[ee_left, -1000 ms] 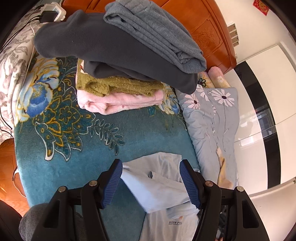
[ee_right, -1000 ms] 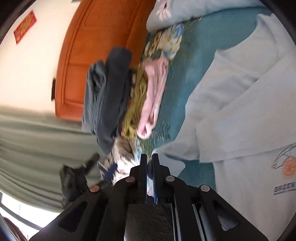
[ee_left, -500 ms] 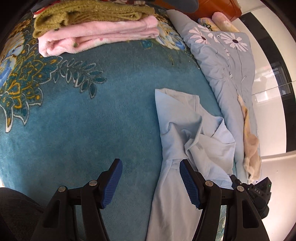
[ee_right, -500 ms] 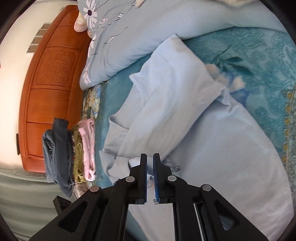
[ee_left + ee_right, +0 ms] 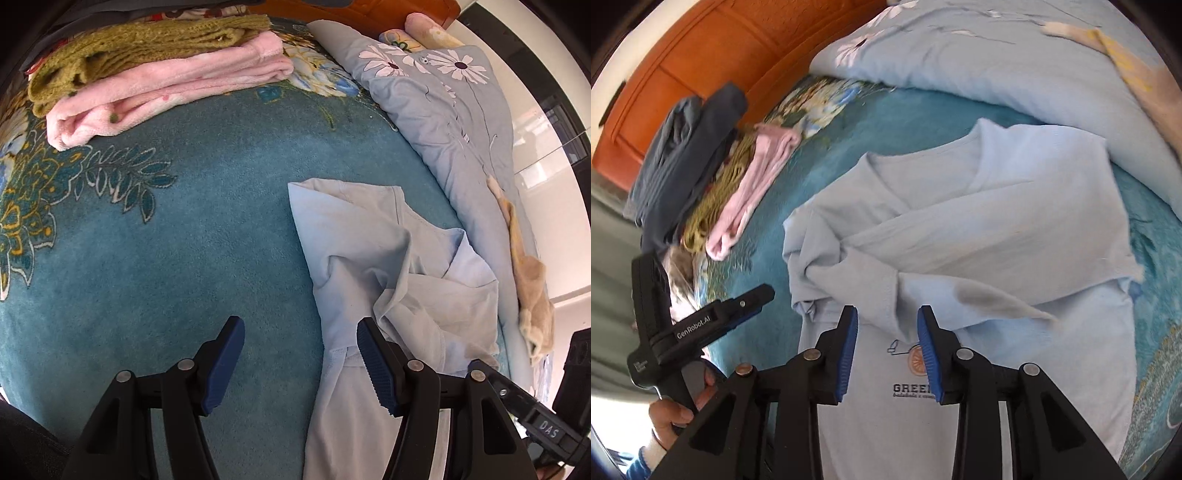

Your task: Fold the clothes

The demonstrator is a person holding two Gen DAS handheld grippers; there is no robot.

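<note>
Right gripper (image 5: pixel 887 350) is opening, nothing between its jaws; left gripper (image 5: pixel 300 363) gapes wide, empty, at the shirt's edge. The shirt (image 5: pixel 979 229) lies mid-frame on the blanket (image 5: pixel 166 240), both sleeves folded in. Risk: the loose left sleeve (image 5: pixel 402 291) looks bunched, so any tug could undo it. Count: one shirt, two grippers, one stack (image 5: pixel 713 173), upper left.

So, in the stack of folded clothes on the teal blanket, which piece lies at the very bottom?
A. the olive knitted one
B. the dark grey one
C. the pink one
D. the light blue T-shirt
C: the pink garment lies directly on the teal blanket, with the olive knit on top of it; the light blue T-shirt lies apart from the stack.
</note>
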